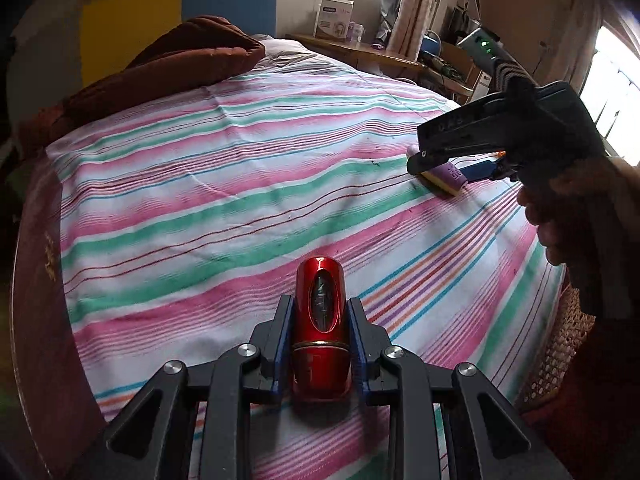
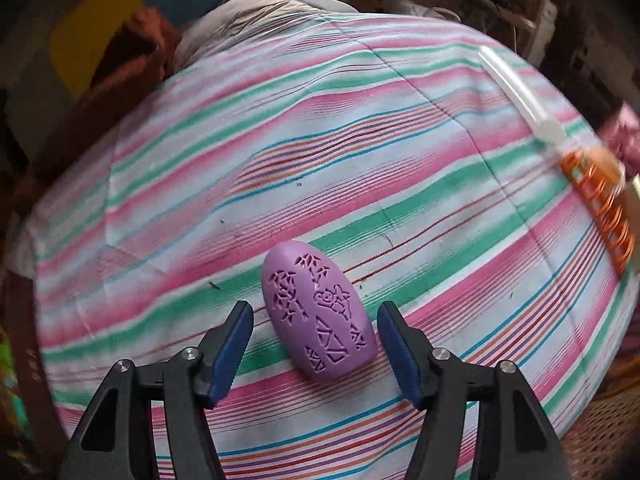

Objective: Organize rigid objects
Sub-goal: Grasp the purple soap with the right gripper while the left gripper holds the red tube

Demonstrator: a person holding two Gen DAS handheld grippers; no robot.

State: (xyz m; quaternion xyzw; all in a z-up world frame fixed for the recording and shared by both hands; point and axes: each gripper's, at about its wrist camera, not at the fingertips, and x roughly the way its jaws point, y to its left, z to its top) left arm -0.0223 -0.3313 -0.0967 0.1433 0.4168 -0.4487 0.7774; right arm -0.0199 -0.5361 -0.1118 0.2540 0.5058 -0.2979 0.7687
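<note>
My left gripper (image 1: 320, 312) is shut on a shiny red cylindrical bottle (image 1: 320, 328), held low over the striped bedsheet (image 1: 240, 184). My right gripper (image 2: 316, 316) is open, its jaws wide on either side of a purple oval case with cut-out patterns (image 2: 320, 316) that lies on the sheet between them without touching. In the left wrist view the right gripper (image 1: 424, 160) shows at the right edge over the purple case (image 1: 450, 174), which sits on something yellow, with a blue item (image 1: 480, 169) beside it.
An orange comb-like object (image 2: 600, 208) and a clear tube (image 2: 516, 84) lie at the bed's right edge. A brown blanket (image 1: 168, 64) is heaped at the far left. A wooden shelf with a box (image 1: 334, 16) stands beyond the bed.
</note>
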